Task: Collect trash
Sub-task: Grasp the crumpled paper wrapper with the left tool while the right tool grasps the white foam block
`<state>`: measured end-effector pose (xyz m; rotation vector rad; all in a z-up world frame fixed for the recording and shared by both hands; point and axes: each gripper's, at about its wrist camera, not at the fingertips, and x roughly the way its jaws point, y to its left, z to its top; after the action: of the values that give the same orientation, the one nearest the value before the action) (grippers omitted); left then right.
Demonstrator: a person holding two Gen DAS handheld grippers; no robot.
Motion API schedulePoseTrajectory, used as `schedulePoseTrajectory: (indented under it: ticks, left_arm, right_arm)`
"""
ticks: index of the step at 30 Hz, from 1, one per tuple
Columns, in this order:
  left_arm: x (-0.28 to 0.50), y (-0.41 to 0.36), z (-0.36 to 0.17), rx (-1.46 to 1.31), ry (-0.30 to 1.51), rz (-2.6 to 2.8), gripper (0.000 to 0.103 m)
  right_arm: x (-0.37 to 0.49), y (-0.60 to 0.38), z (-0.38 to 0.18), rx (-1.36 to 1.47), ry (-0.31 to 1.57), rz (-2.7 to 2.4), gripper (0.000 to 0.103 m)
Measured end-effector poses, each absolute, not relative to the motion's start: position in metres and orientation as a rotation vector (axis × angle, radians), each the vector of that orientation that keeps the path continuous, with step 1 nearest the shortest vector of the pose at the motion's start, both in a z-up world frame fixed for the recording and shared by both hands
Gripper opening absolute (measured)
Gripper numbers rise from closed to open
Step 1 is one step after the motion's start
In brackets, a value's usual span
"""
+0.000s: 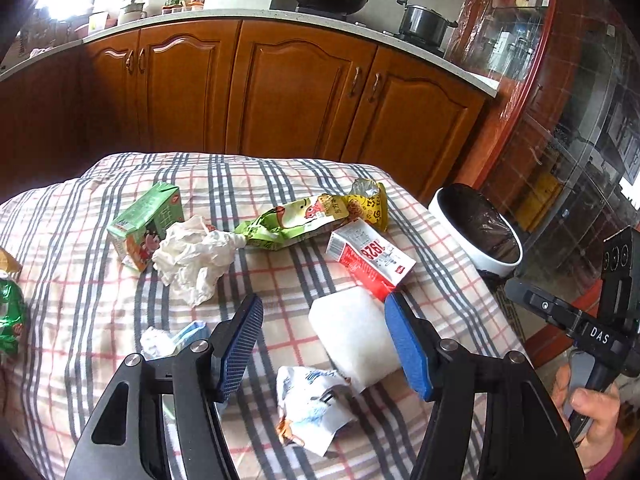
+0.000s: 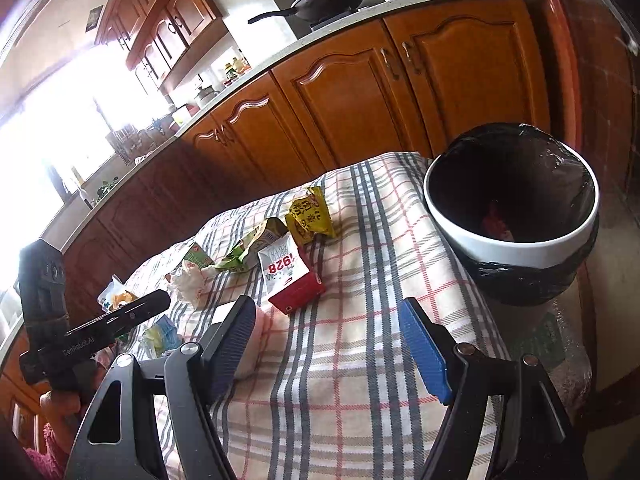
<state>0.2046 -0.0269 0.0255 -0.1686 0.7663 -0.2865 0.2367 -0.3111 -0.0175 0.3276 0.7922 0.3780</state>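
Both grippers hang over the checked cloth with their fingers spread wide and nothing held.

Only the right view looks down into the trash bin (image 2: 512,216), ahead and to the right of the right gripper (image 2: 328,344), past the cloth (image 2: 340,400) edge. Only the left view shows the white roll (image 1: 352,332) just ahead between the left gripper (image 1: 324,344) fingers, touching the right one. The red carton (image 1: 370,258) lies just beyond, bare cloth around it.

Left wrist view looks down close over the tabletop (image 1: 280,288) toward the cabinets (image 1: 304,88). Right wrist view sits further right, tilted, nearer the bin (image 2: 512,236). Both share the red carton (image 1: 370,258) and bin.
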Motion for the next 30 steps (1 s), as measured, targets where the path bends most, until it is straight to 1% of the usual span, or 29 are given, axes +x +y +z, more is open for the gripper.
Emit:
schedulePoseTrajectory:
  ticks: [13,15,22,28,30]
  left_arm:
    - [0.158,0.029,0.033,-0.175,0.731,-0.210,0.065]
    - [0.154,0.035,0.031,-0.166,0.732,-0.189,0.068]
    - [0.165,0.049,0.009,-0.174,0.784,-0.163,0.068]
    - [0.185,0.047,-0.012,-0.179,0.844,-0.143,0.067]
    - [0.190,0.048,-0.016,-0.185,0.846,-0.141,0.063]
  right_arm:
    - [0.222,-0.250,-0.023,0.260,0.845,0.488,0.075]
    - [0.221,-0.237,-0.026,0.248,0.860,0.509,0.075]
    - [0.227,-0.201,-0.038,0.187,0.898,0.539,0.074]
    - [0.239,-0.186,-0.053,0.165,0.941,0.528,0.066]
    - [0.243,-0.181,-0.058,0.153,0.959,0.524,0.063]
